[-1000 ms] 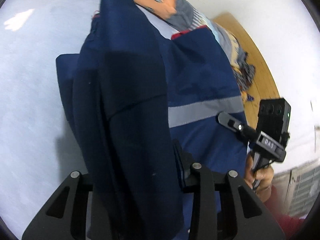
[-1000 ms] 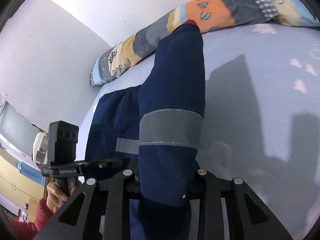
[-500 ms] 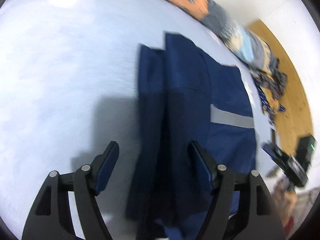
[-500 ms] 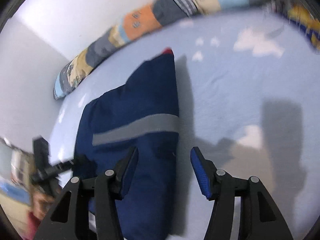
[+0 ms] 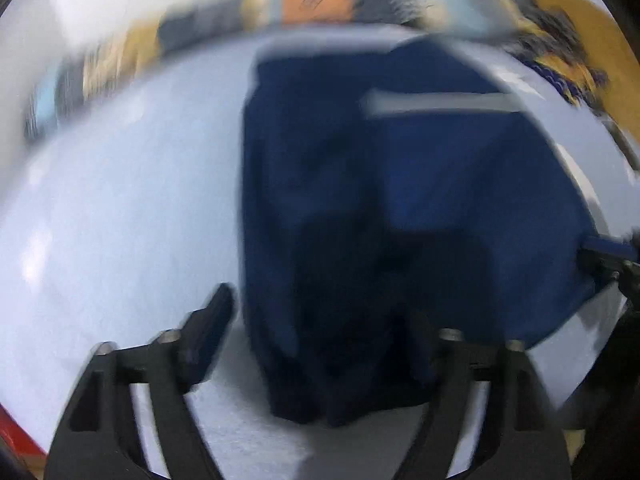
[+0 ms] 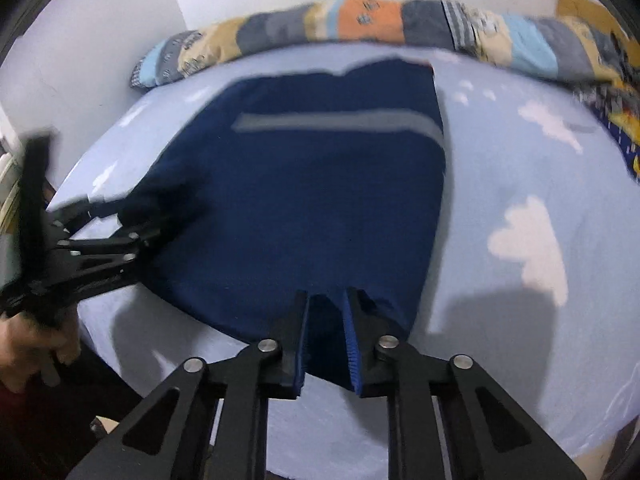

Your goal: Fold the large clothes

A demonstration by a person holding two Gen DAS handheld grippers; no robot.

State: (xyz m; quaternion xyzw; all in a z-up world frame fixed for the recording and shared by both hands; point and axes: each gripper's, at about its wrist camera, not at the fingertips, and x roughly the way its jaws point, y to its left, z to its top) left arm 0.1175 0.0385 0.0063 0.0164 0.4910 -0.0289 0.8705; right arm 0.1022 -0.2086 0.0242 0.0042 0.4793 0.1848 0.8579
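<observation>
Navy garment (image 6: 312, 200) folded flat, grey stripe; right tool (image 6: 326, 320) pinching hem, left tool (image 5: 320, 344) spread, opening.

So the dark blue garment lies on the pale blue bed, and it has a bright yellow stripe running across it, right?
Not quite. The stripe across the garment is grey, not yellow; the right wrist view shows it plainly. The rest holds: the garment is dark blue and lies on the pale blue bed.
</observation>
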